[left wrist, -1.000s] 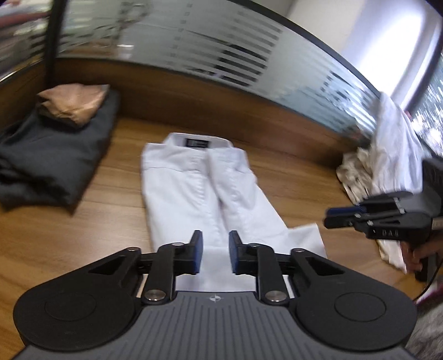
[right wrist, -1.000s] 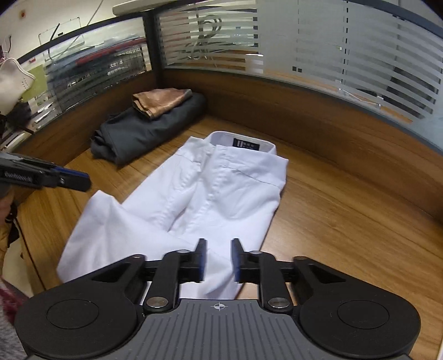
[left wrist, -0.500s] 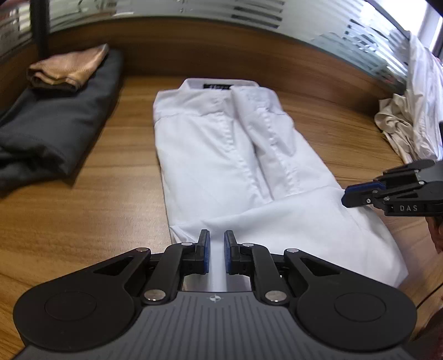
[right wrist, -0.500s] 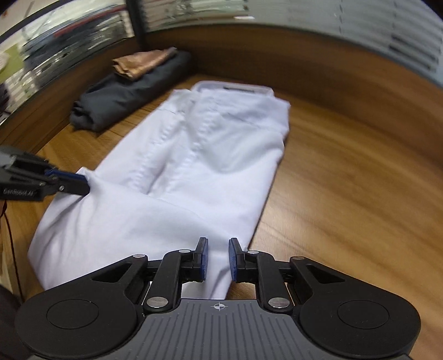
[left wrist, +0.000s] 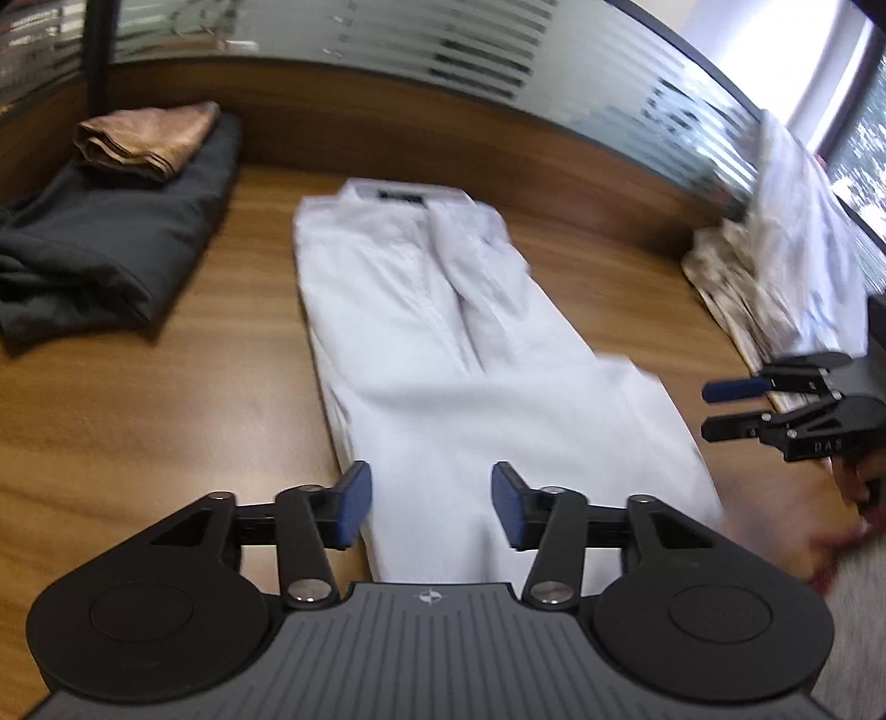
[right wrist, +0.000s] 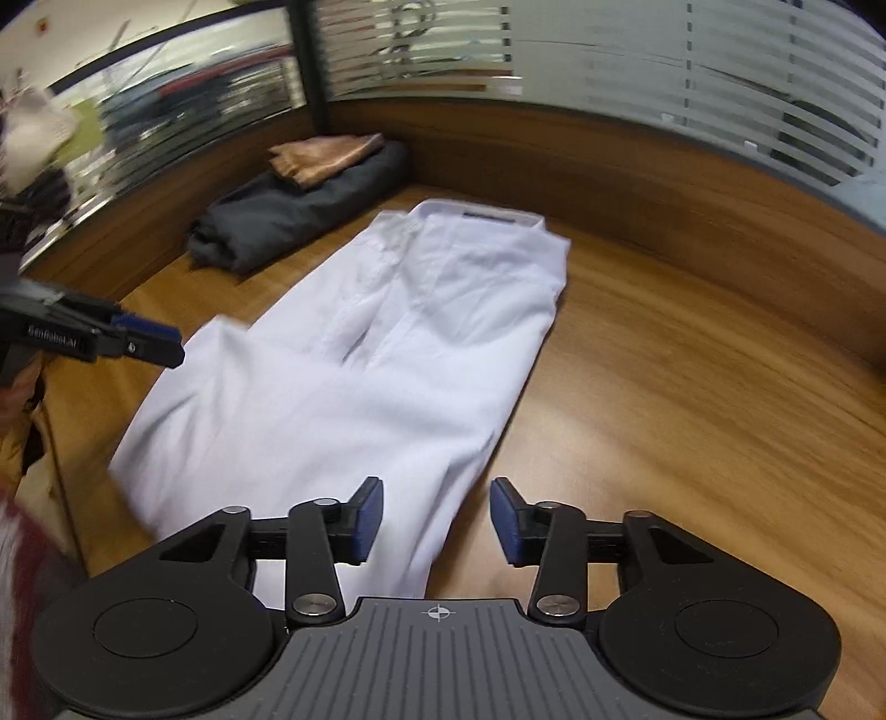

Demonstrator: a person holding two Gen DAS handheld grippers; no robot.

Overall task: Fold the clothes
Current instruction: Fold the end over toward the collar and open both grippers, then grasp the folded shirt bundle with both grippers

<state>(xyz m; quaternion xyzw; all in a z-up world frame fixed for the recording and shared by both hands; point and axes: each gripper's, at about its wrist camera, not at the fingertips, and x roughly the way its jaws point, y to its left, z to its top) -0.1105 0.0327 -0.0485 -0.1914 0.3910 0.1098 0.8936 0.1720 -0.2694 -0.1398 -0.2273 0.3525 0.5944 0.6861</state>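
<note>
A white shirt [left wrist: 443,343] lies flat on the wooden table [left wrist: 138,421], narrowed lengthwise, with its collar at the far end. My left gripper [left wrist: 432,509] hovers over the near hem at the shirt's left side. Its jaws are opening; cloth shows between the blue pads [left wrist: 354,501] but is not pinched. In the right wrist view the shirt [right wrist: 387,360] runs away from my right gripper [right wrist: 437,518], which hovers over the hem's right corner. Its jaws are opening too and grip nothing. Each gripper also shows in the other's view: the right gripper [left wrist: 720,410] and the left gripper [right wrist: 160,346].
A folded dark grey garment [left wrist: 111,249] with a folded tan cloth [left wrist: 144,138] on top lies at the back left. A heap of pale clothes [left wrist: 786,249] sits at the right. A wooden partition with frosted striped glass [left wrist: 443,50] rings the table. A hand [left wrist: 858,471] holds the right gripper.
Both grippers' jaws went from nearly shut to wide apart. Both views drew back slightly from the shirt, whose lower part now lies spread near the table's front.
</note>
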